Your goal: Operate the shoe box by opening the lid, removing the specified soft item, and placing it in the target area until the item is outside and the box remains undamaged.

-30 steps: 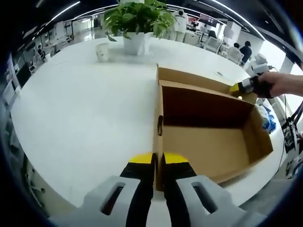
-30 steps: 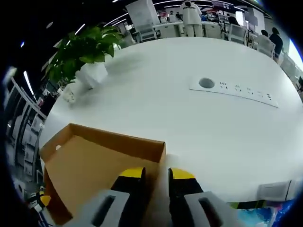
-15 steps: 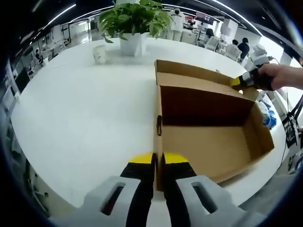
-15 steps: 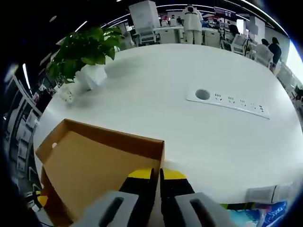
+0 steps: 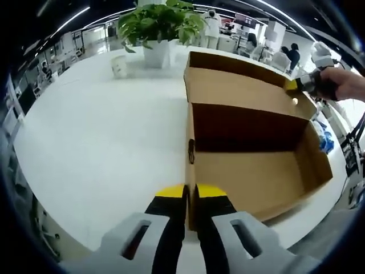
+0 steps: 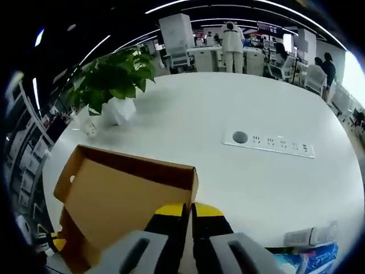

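Note:
A brown cardboard shoe box (image 5: 256,177) lies open on the white table, and its floor looks bare. My left gripper (image 5: 191,195) is shut on the box's near side wall, one jaw inside and one outside. The lid (image 5: 245,88) stands tilted up behind the box. My right gripper (image 5: 293,87), held by a person's hand (image 5: 342,84), pinches the lid's far corner. In the right gripper view the right gripper (image 6: 190,210) is shut on the lid's (image 6: 120,194) flap edge. No soft item can be made out inside the box.
A potted plant (image 5: 159,25) and a paper cup (image 5: 120,64) stand at the table's far side. A socket panel (image 6: 268,142) is set into the table top. Something blue and white (image 5: 325,142) lies past the box's right end. People stand in the background.
The right gripper's jaws have closed on the lid's edge. The lid has swung up higher from the box. The left gripper has stayed clamped on the box wall.

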A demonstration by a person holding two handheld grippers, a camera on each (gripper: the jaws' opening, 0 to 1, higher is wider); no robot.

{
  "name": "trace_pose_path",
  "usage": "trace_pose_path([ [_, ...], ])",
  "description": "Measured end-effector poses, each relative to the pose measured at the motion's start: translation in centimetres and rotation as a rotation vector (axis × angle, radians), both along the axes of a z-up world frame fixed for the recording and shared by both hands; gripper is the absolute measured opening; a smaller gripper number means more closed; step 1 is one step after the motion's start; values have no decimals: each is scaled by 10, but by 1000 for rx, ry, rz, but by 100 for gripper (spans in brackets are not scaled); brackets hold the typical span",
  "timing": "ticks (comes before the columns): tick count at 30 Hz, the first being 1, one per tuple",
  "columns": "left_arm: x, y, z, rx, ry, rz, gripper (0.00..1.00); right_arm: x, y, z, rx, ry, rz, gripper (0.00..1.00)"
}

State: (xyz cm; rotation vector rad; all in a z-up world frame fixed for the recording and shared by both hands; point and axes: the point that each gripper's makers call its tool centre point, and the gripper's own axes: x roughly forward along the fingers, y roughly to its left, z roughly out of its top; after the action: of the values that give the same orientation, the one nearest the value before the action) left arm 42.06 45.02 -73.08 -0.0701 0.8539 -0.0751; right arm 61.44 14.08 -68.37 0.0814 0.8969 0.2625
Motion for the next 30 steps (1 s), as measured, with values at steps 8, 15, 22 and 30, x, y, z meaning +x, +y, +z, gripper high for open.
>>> trace_pose_path([
  [8, 0, 0, 0, 5, 1, 1, 4, -4, 1, 23, 2, -58, 18, 0],
  [15, 1, -1, 0, 7, 4, 4, 4, -5, 2, 40, 2, -101, 31, 0],
  [22, 2, -3, 0, 5, 3, 14, 4, -10, 5, 56, -2, -147, 48, 0],
  [30, 3, -3, 0, 0, 3, 27, 4, -17, 7, 69, -10, -190, 67, 0],
])
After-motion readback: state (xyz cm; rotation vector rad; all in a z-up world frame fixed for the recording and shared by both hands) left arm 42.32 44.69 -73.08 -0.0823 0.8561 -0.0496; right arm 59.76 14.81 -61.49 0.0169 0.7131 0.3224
